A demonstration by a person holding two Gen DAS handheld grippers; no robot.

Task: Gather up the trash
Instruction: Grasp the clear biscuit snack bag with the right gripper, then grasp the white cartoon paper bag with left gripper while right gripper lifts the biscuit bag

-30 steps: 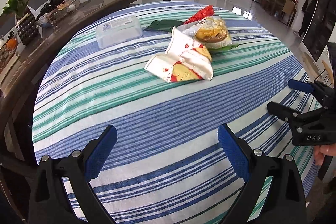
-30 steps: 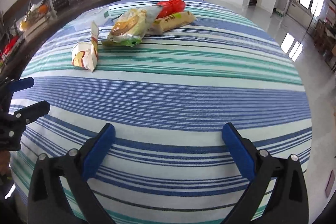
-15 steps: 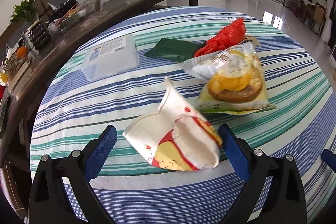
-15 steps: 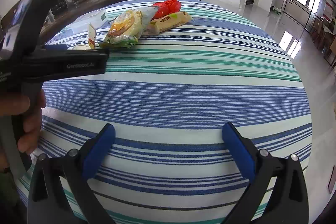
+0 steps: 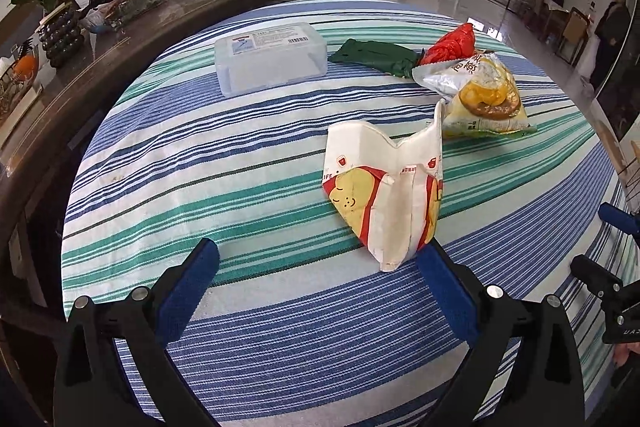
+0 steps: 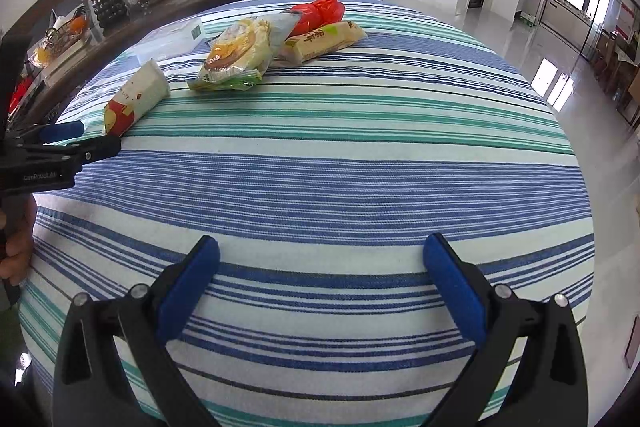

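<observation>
Left wrist view, tool: we see the left gripper (image 5: pixel 316 263) spread wide at the bottom of the frame, nothing between its pads.
Left wrist view, trash: the carton (image 5: pixel 384 187) lies just right of centre on the striped cloth (image 5: pixel 200 163), its near end touching or just beside our right pad (image 5: pixel 444 291). The snack bag (image 5: pixel 482 99), green wrapper (image 5: pixel 376 57) and red wrapper (image 5: pixel 450 45) sit at upper right; a clear box (image 5: pixel 270 57) is at upper centre.
Left wrist view, step: we judge we are lining up on the carton; next we must shift right to straddle it, then squeeze.
Right wrist view, tool: the right gripper (image 6: pixel 320 267) is spread over bare cloth, holding nothing.
Right wrist view, trash: the carton (image 6: pixel 136 99) is at middle left, the bag (image 6: pixel 236 51) and a beige bar (image 6: pixel 320 41) at top centre, well away from us.
</observation>
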